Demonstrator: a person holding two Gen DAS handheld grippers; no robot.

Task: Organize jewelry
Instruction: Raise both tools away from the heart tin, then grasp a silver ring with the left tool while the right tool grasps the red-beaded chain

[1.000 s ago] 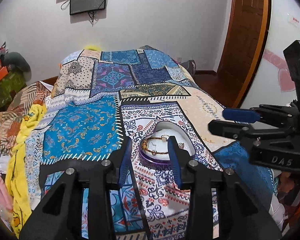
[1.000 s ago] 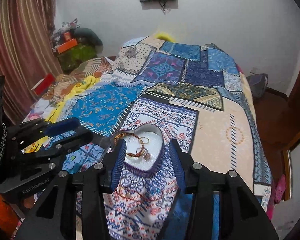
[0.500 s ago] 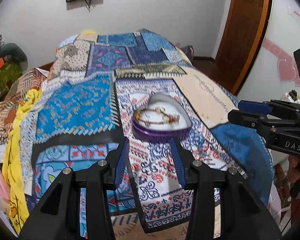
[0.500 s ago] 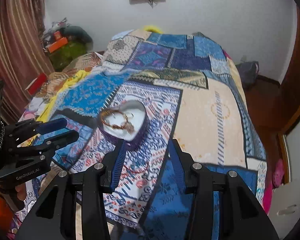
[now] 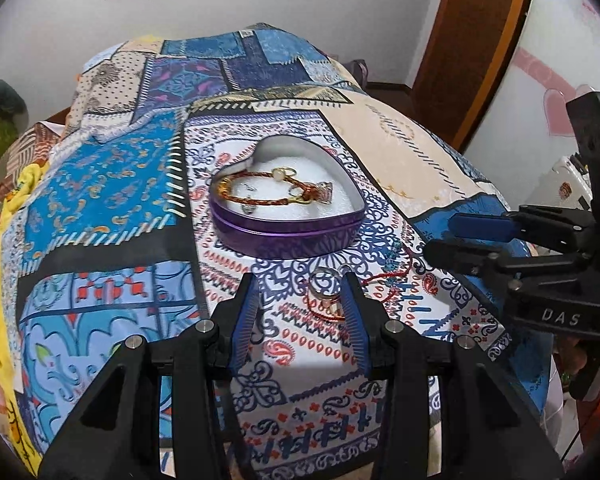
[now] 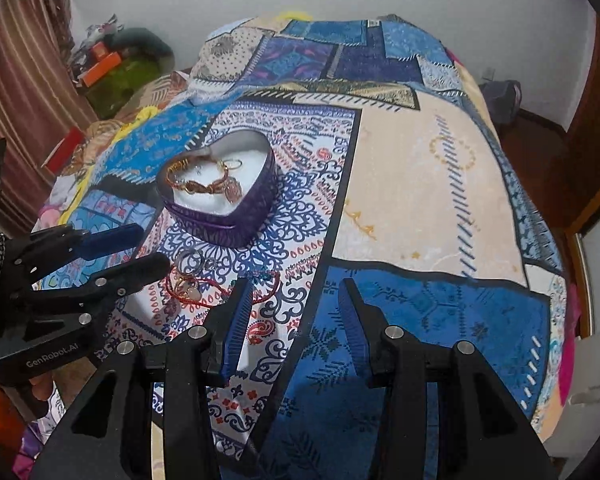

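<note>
A: Where did the jewelry lie at that moment?

B: Part of it was already in the purple heart-shaped tin box (image 5: 288,216) on the patchwork bedspread (image 5: 100,184): a braided orange-and-gold bracelet (image 5: 260,196) and a few small rings on the white lining. The rest sat loose on the cloth just in front of the box: a silver ring (image 5: 325,280) and a thin red cord bracelet (image 5: 364,284), bunched together.

A: And the grippers?

B: The left gripper (image 5: 300,300) hovered over that loose pile, jaws spread with nothing between them; the ring showed just inside its right finger. The right gripper (image 6: 292,300) was spread too and empty, over the blue patch to the right of the pile.

A: How would those pieces handle?

B: Light and small, I judged. The ring was hard and smooth, likely to skid or sink into the soft quilt under a pinch. The cord was limp and would trail, perhaps dragging the ring. I would have taken the ring across its band, the cord at its bunched middle.

A: Room to move?

B: Open bedspread lay around the box. Its wall stood low, so a short lift should clear the rim, though the two grippers were close together near the pile
</note>
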